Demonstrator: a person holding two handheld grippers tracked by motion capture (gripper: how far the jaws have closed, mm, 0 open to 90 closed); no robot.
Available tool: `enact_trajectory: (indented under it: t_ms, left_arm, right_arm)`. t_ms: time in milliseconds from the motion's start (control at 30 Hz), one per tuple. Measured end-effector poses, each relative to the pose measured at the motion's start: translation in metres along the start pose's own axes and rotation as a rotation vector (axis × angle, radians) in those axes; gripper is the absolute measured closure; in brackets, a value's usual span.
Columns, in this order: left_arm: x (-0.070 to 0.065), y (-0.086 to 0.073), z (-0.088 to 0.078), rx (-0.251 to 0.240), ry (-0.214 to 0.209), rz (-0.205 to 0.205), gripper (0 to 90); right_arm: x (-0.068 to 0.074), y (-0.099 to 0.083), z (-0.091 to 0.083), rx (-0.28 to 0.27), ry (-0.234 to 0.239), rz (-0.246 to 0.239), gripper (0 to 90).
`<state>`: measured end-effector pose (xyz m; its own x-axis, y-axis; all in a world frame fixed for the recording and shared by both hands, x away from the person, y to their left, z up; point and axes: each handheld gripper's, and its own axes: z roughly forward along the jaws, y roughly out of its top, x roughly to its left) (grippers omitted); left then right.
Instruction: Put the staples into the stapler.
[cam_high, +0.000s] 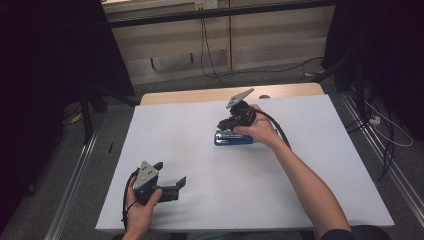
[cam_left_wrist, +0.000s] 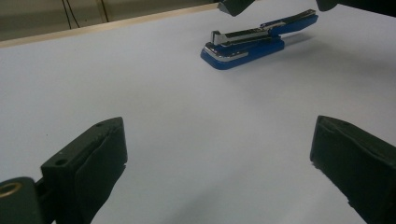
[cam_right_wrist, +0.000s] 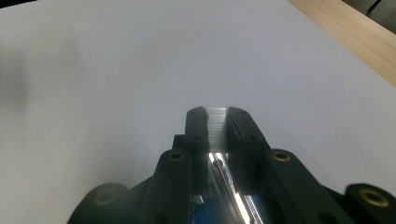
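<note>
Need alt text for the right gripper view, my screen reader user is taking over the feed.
The right gripper, seen along its two black jaws, is closed on a narrow strip of staples, with the blue stapler just below. Beyond the jaws lies a white table cover, and a wooden table edge crosses the upper right corner.

One blue stapler (cam_high: 233, 137), two grippers, left (cam_high: 172, 186) and right (cam_high: 223, 125), one white table (cam_high: 200, 165).
</note>
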<state>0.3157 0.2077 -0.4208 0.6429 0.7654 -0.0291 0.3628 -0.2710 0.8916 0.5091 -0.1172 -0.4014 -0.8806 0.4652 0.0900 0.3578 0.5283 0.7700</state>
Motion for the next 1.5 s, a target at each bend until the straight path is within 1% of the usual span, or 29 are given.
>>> enact_trajectory:
  t_ms: [167,333,433,500,633,733,800,933,967,1267,1367,1400,1500]
  left_arm:
    - [0.0,0.0,0.0,0.0,0.001,-0.003,4.0]
    - [0.0,0.0,0.0,0.001,0.001,-0.001,4.0]
    - [0.0,0.0,0.0,-0.002,0.001,-0.005,4.0]
    - [0.0,0.0,0.0,-0.001,0.001,-0.001,4.0]
    - [0.001,0.0,0.0,0.0,0.001,-0.001,4.0]
    - [0.0,0.0,0.0,0.001,0.001,-0.001,4.0]
    - [0.0,0.0,0.0,0.001,0.001,0.0,4.0]
    - [0.0,0.0,0.0,0.001,0.001,-0.001,4.0]
    - [0.0,0.0,0.0,0.0,0.001,-0.002,4.0]
    - [0.0,0.0,0.0,0.002,0.0,-0.002,4.0]
    - [0.0,0.0,0.0,0.002,0.001,-0.004,4.0]
    - [0.0,-0.001,0.0,0.003,0.0,-0.006,4.0]
    - [0.0,0.0,0.0,0.002,-0.001,-0.002,4.0]
  right_arm:
    - [-0.001,0.001,0.002,0.006,-0.003,-0.01,79.4]
    - [-0.002,0.001,0.003,-0.002,0.0,-0.016,79.4]
    - [-0.003,0.0,0.004,-0.001,0.004,-0.032,79.4]
    - [-0.003,0.0,0.004,-0.002,0.004,-0.041,79.4]
    - [-0.004,-0.001,0.004,0.003,0.005,-0.07,79.4]
    - [-0.005,-0.002,0.003,0.003,0.006,-0.076,79.4]
    - [-0.006,-0.003,0.004,0.013,0.009,-0.095,79.4]
    - [-0.005,-0.003,0.004,0.032,0.027,-0.107,79.4]
    - [-0.005,-0.004,0.005,0.033,0.031,-0.116,79.3]
    - [-0.008,-0.007,0.01,0.063,0.047,-0.135,79.4]
    - [-0.009,-0.008,0.011,0.068,0.048,-0.138,79.4]
    - [-0.01,-0.008,0.011,0.072,0.05,-0.147,79.4]
    - [-0.009,-0.009,0.011,0.086,0.044,-0.15,79.4]
